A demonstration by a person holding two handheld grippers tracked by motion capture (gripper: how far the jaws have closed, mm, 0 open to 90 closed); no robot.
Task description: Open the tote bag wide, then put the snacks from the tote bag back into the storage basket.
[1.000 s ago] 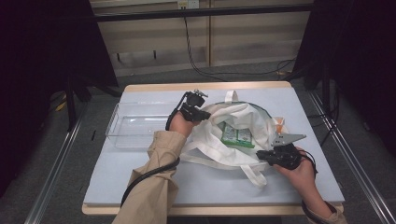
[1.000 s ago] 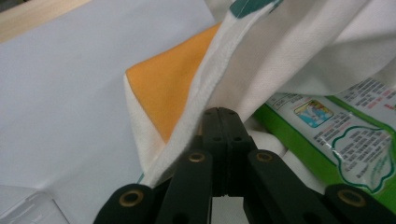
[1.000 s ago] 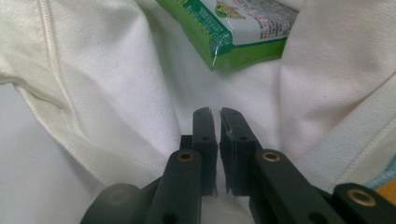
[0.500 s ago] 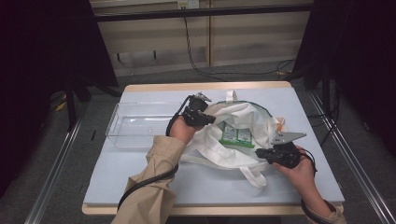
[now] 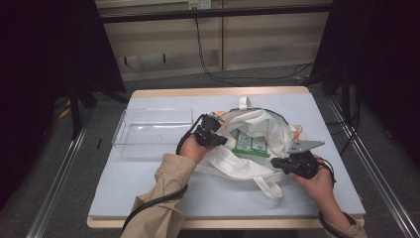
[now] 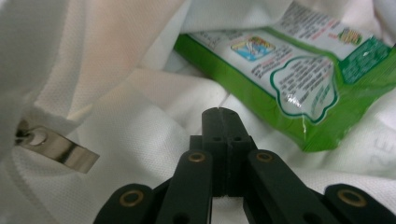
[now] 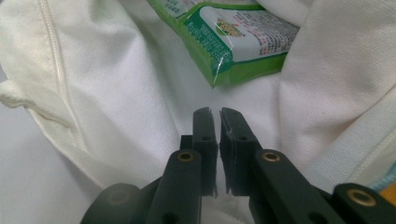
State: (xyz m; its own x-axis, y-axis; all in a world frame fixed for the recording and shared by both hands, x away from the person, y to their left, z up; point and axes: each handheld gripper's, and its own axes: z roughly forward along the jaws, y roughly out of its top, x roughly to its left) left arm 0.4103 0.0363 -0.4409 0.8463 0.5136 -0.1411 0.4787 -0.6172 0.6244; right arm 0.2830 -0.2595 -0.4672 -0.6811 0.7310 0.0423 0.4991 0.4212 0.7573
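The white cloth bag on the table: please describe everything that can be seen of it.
The white cloth bag lies slumped and open on the blue-grey table, right of a clear plastic tray. Its fabric looks woven and creased; handle loops trail toward the near edge. Green snack packets lie inside. The shut left gripper reaches into its mouth, and the right gripper pinches its near edge.

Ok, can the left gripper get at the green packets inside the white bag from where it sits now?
Probably yes. The left gripper sits at the open mouth of the white bag, and the green packets lie uncovered just ahead. Its jaws are shut, though, so they must open first.
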